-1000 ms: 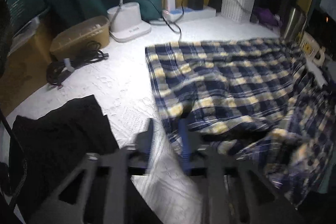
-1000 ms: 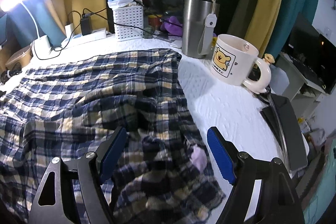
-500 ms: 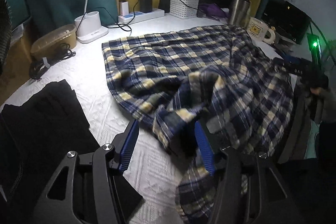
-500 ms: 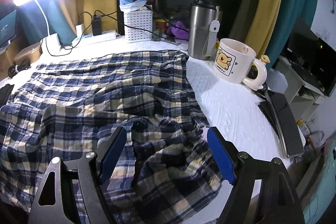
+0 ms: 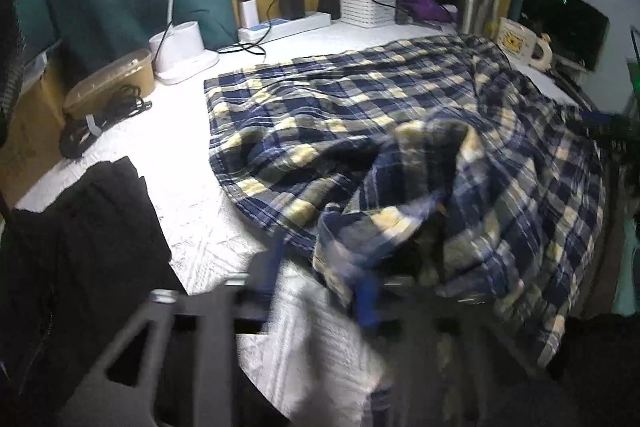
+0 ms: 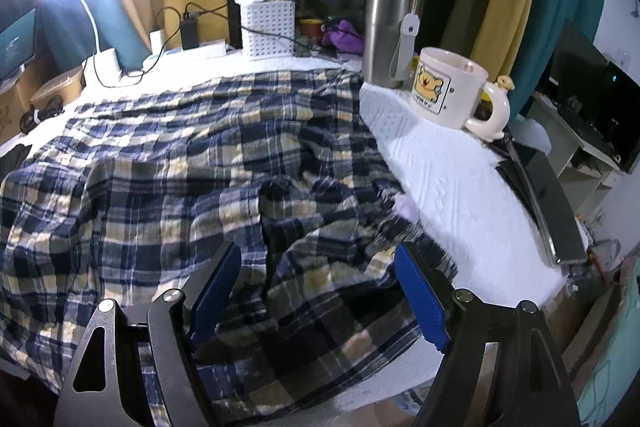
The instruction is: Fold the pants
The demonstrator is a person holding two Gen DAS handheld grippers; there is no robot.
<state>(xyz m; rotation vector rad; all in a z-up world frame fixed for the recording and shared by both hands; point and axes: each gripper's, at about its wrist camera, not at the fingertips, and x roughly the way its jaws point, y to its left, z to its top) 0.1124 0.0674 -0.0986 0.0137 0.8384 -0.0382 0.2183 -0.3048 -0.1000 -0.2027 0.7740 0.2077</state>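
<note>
Plaid blue-and-yellow pants (image 5: 400, 131) lie spread over the white bench (image 5: 172, 163), reaching from the middle to its near right edge, where the cloth is bunched up. Closing at this moment, the left claw (image 5: 320, 279) has its blue fingers (image 5: 366, 301) blurred by motion, and the near hem of the pants lies between them; whether the pads already press on the cloth cannot be told through the blur. It points steeply down over the near edge, beside a black garment (image 5: 80, 247) at the near left corner. Wide open, the right claw (image 6: 316, 291) hangs just above the rumpled waist end of the pants near the right edge, gripping nothing, and it too points steeply down. A cream mug (image 6: 452, 91) and a steel tumbler (image 6: 388, 35) stand at the far right corner, a white basket (image 6: 268, 27) along the far edge. Half a second earlier the left fingers stood well apart around the same fold; now they have drawn much closer together, and the right claw's gap is unchanged
</note>
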